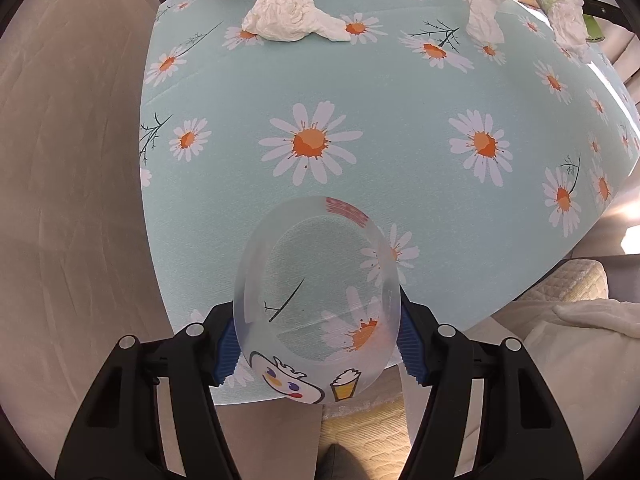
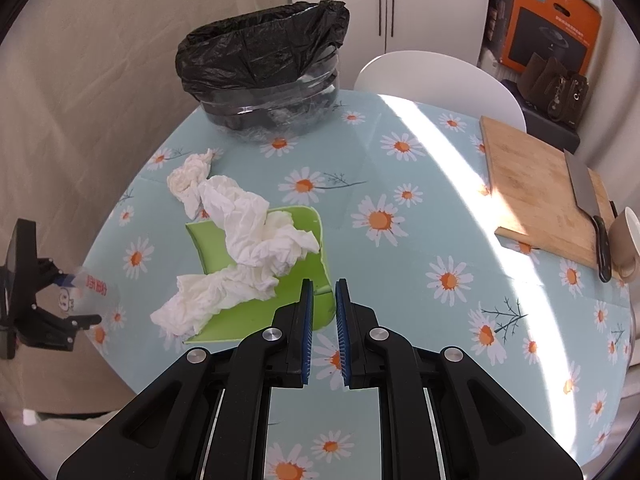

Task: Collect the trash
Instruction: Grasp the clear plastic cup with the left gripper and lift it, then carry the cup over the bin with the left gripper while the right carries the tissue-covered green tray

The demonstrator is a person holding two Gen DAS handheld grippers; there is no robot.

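My left gripper [image 1: 318, 344] is shut on a clear plastic cup [image 1: 316, 300] with cartoon prints, held above the near edge of the daisy tablecloth [image 1: 360, 120]. It also shows in the right wrist view [image 2: 86, 292] at the far left. My right gripper [image 2: 323, 300] is shut on the edge of a green dustpan [image 2: 308, 280] that carries crumpled white tissues [image 2: 248, 240]. Another tissue wad [image 2: 188, 180] lies on the cloth beyond; it also shows in the left wrist view [image 1: 288, 16]. A bin lined with a black bag [image 2: 264, 64] stands at the table's far side.
A wooden cutting board [image 2: 540, 188] with a cleaver [image 2: 588, 200] lies at the right edge, beside a beige mug [image 2: 628, 240]. A white chair [image 2: 440, 80] stands behind the table. An orange box [image 2: 556, 20] sits at the back right.
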